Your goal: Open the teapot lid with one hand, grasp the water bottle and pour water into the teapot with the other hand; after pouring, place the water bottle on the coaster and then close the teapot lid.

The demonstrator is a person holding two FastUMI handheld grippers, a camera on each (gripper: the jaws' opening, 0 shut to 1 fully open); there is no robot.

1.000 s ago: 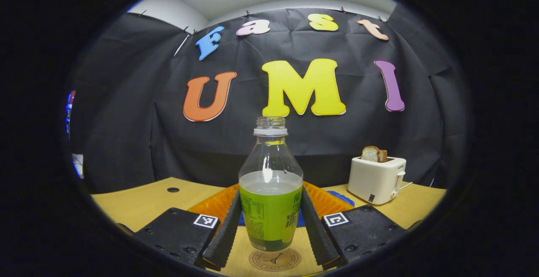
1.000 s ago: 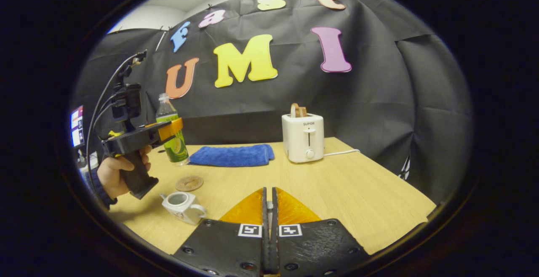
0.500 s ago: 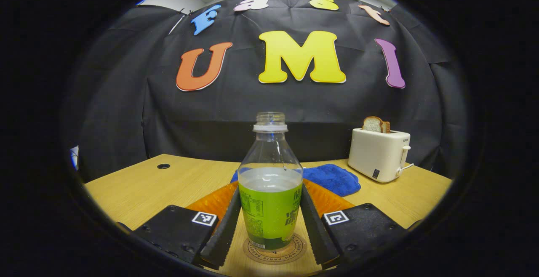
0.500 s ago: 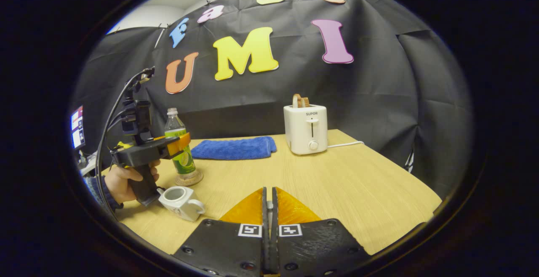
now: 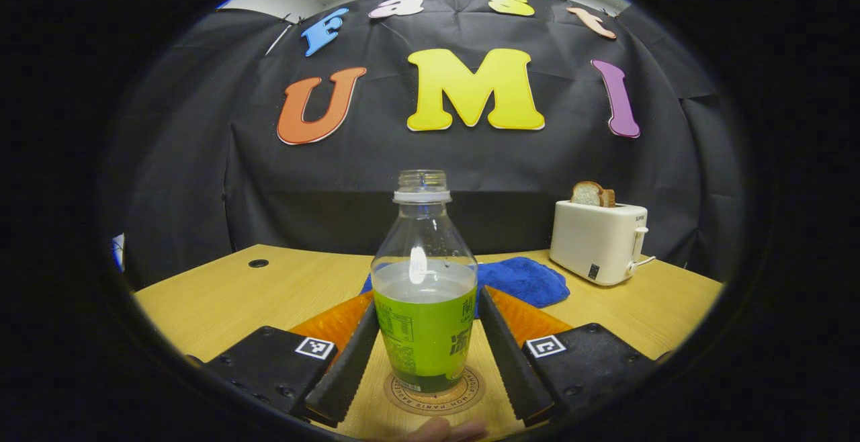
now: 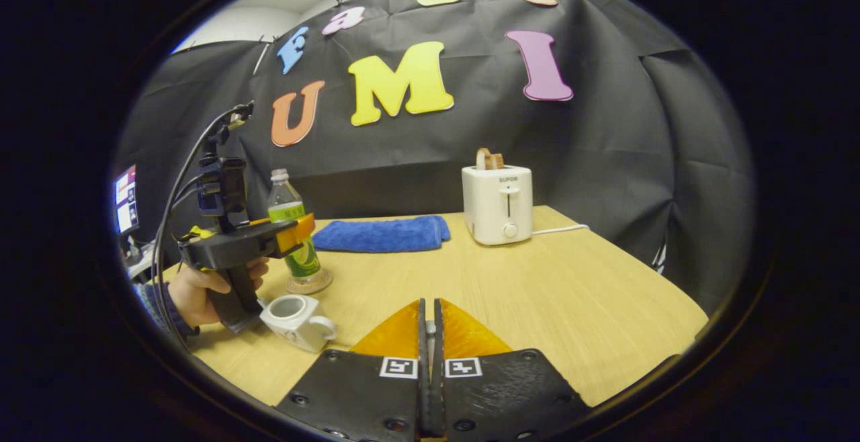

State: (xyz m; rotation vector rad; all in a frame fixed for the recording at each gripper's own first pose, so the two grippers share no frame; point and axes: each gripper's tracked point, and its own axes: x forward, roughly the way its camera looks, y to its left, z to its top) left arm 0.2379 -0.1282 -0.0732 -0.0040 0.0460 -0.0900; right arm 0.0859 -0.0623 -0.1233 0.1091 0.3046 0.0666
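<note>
Bottle drop-off looks done. Clear plastic water bottle w/ green label, no cap [image 5: 424, 294], stands upright on round cork coaster [image 5: 434, 393], part full. Left gripper [image 5: 424, 344] fingers flank the label. In left gripper view there seems to be a slim gap each side, so can't tell if it's clamped or already let go. Right gripper view shows the bottle [image 6: 293, 234] on the coaster [image 6: 310, 284], w/ a hand [image 6: 201, 287] on the left gripper's handle.

Small white ceramic teapot [image 6: 295, 321] sits lid-off near table's front edge, just in front of coaster; whether water went in can't be read. Right gripper [image 6: 428, 355] has fingers together; lid not discernible btwn them.

Left to do, likely: release bottle, back out, close teapot.

Around: folded blue towel [image 6: 381, 234], white toaster w/ bread [image 6: 498, 203], both at the back of wooden table [image 6: 551, 294], well clear. Obstacle-wise: left gripper handle hangs beside the teapot, tight for lid approach.
</note>
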